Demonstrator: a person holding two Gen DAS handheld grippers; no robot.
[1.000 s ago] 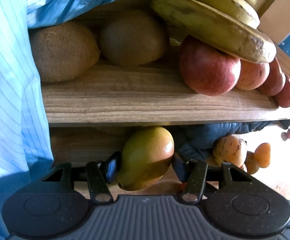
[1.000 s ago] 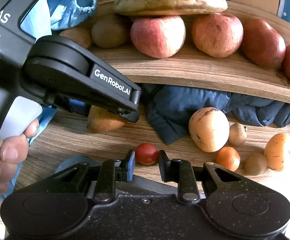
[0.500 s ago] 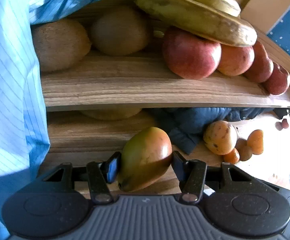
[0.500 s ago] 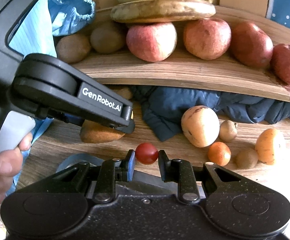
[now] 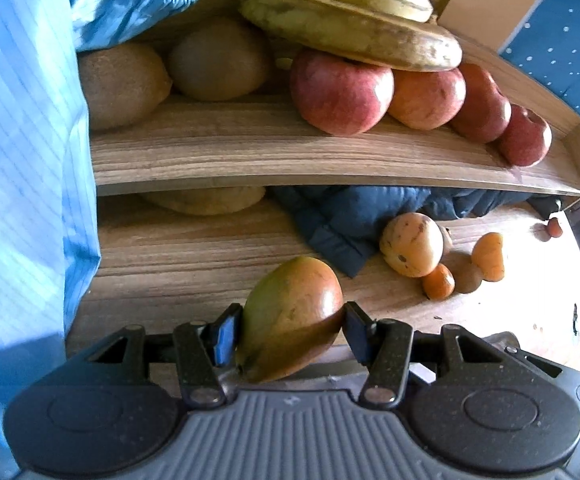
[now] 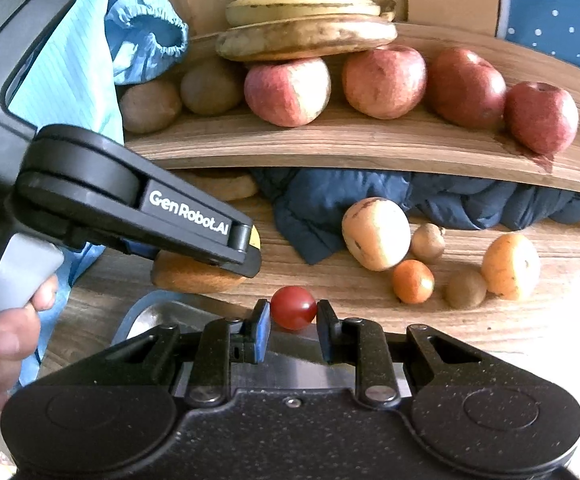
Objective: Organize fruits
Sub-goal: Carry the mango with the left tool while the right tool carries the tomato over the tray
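Holding the mango (image 5: 290, 316), your left gripper (image 5: 290, 330) has backed away from the shelf (image 5: 290, 160). Your right gripper (image 6: 293, 322) pinches the cherry tomato (image 6: 293, 307); beside it reads "GenRobot.AI" (image 6: 188, 214), now higher.

Black speckled gripper housings (image 6: 290, 432), blue finger pads (image 6: 262, 332) (silver pivot screws); pale-blue striped sleeve (image 5: 18, 160).
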